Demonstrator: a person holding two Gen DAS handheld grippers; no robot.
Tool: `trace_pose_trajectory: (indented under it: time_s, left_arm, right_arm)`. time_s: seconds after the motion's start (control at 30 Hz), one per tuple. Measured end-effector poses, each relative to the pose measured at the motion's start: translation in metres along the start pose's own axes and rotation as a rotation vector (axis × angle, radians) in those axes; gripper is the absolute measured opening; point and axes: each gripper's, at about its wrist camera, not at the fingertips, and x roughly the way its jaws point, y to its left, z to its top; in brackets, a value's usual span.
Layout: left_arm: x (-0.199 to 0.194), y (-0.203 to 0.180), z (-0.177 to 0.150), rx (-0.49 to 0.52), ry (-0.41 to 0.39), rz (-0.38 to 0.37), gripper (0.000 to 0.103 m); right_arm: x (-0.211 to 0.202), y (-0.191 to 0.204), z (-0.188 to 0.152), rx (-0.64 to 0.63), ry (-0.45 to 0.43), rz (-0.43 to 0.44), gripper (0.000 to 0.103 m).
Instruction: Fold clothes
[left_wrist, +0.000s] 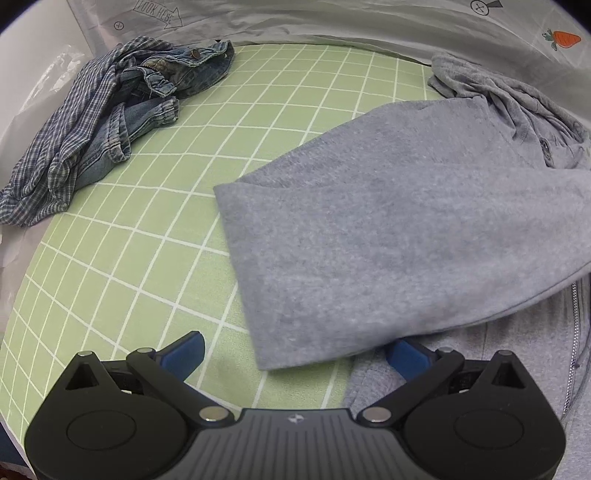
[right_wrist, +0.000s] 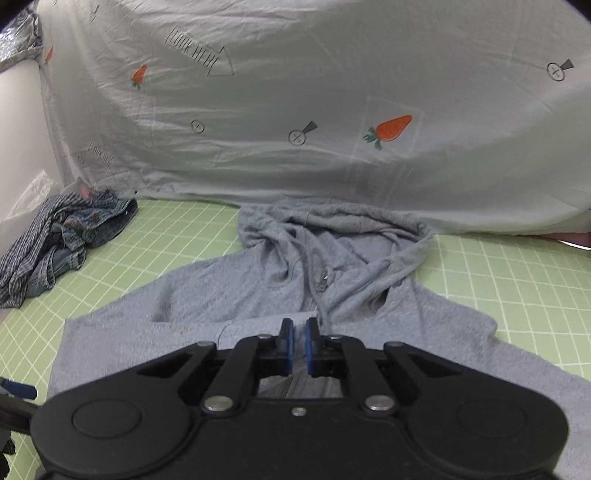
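A grey zip hoodie (right_wrist: 343, 258) lies front up on the green grid mat (right_wrist: 517, 280), hood bunched toward the back. My right gripper (right_wrist: 300, 343) hovers over its chest just below the zip pull. Its blue pads are nearly together, and a bunched fold of grey fabric shows between and under them. In the left wrist view a grey sleeve (left_wrist: 388, 229) is folded across the body, its cuff end toward me. My left gripper (left_wrist: 295, 354) stands wide open at that cuff, with the cloth lying over its right finger (left_wrist: 404, 358) and nothing pinched.
A crumpled pile of blue jeans and a plaid shirt (left_wrist: 110, 122) sits at the mat's back left, also seen in the right wrist view (right_wrist: 62, 240). A pale sheet printed with carrots (right_wrist: 295, 110) hangs behind the mat. Bare mat (left_wrist: 129, 266) lies left of the sleeve.
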Motion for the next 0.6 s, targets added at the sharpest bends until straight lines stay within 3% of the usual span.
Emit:
trace_pose_trajectory:
  time_s: [0.3,0.6]
  left_arm:
    - [0.005,0.003,-0.005,-0.015,-0.002,-0.003,0.103]
    - [0.007,0.004,-0.007,-0.013,-0.004,-0.006,0.103]
  right_arm:
    - [-0.038,-0.077,0.012,0.194,-0.138,-0.167,0.005]
    - [-0.072,-0.177,-0.019,0.397,-0.145,-0.486,0.004]
